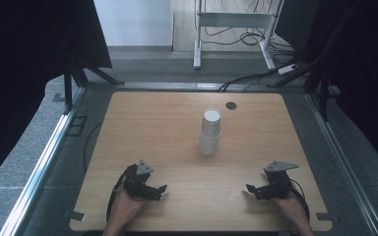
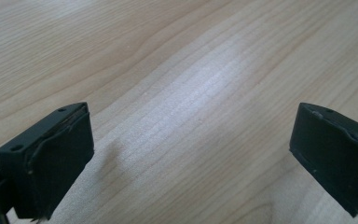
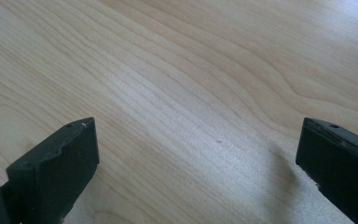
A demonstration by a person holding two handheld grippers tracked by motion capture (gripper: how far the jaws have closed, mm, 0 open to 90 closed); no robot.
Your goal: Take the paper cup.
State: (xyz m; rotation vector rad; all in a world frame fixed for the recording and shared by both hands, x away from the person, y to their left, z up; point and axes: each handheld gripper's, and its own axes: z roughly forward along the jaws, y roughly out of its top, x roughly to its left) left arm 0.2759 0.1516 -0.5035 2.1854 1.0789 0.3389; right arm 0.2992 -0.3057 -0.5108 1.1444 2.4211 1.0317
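A stack of white paper cups (image 1: 209,132) stands upside down near the middle of the wooden table (image 1: 142,128), apart from both grippers. My left gripper (image 1: 160,191) rests near the front left, held by a hand, jaws pointing right toward the centre. In the left gripper view it (image 2: 191,154) is open, with bare wood between its jaws. My right gripper (image 1: 251,190) sits at the front right, jaws pointing left. It (image 3: 196,163) is open too, over bare tabletop.
A small dark round grommet (image 1: 231,105) sits in the table near its far edge. Metal rails run along both sides of the table. Black curtains hang left and right. A desk frame (image 1: 234,22) and cables stand on the floor behind.
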